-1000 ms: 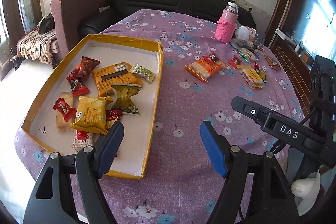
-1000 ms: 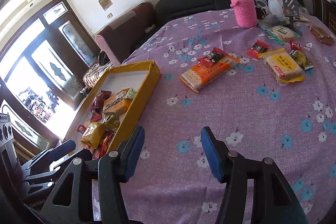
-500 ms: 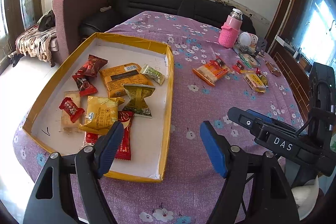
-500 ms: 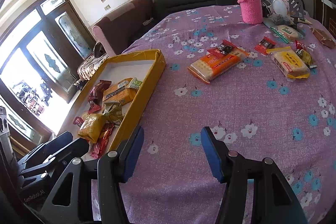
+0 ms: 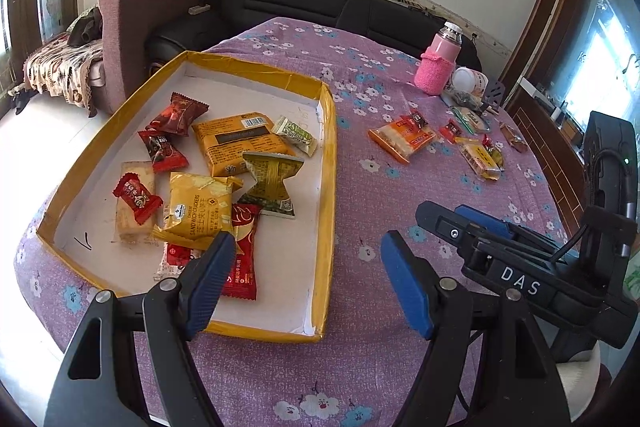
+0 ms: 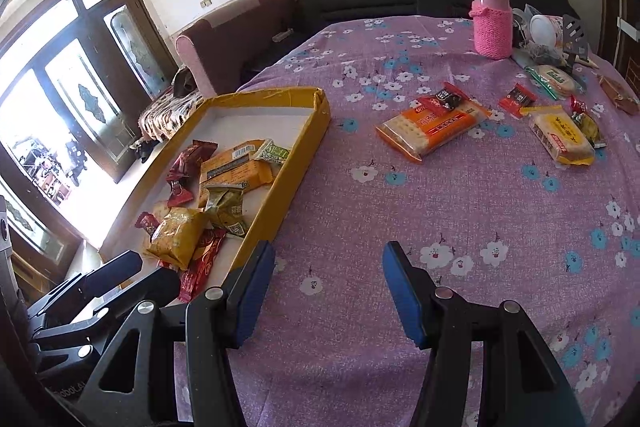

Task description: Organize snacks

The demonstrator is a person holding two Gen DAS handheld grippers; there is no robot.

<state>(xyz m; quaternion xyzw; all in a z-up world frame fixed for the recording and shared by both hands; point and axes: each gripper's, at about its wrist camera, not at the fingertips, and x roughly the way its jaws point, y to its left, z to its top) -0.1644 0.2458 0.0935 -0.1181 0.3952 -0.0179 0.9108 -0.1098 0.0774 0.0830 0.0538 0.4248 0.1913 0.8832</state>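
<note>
Two grippers: both were in view, each with its blue-padded jaws apart and nothing between them.
Left gripper (image 5: 308, 277): it hung over the near end of the yellow-rimmed tray (image 5: 330, 163), its left pad above the wrappers at the tray's near edge, its right pad over bare cloth just outside the rim.
Right gripper (image 6: 328, 289): it hovered above the purple floral tablecloth (image 6: 460, 203), just to the right of the tray's near corner; in the left wrist view it showed at the right as a black body marked DAS.
Tray contents: an orange biscuit pack (image 5: 240, 143), a yellow sandwich-cracker pack (image 5: 198, 211), an olive-gold pouch (image 5: 270, 183), a small green-and-white packet (image 5: 296, 135), several red candy wrappers and a pale cracker pack lay on the white floor, some overlapping.
Loose snacks: an orange cracker pack (image 6: 434, 123) with a small dark-and-red sweet resting on its far end lay on the cloth well apart from the tray; beyond it sat a yellow cracker pack (image 6: 560, 137), a red-and-black sweet (image 6: 518, 99) and a green-edged packet (image 6: 554, 79).
Far edge: a pink bottle in a knitted sleeve (image 6: 492, 15) stood upright beside a white cup lying on its side.
Background: a dark sofa (image 5: 320, 7) and a maroon armchair stood behind the table.
</note>
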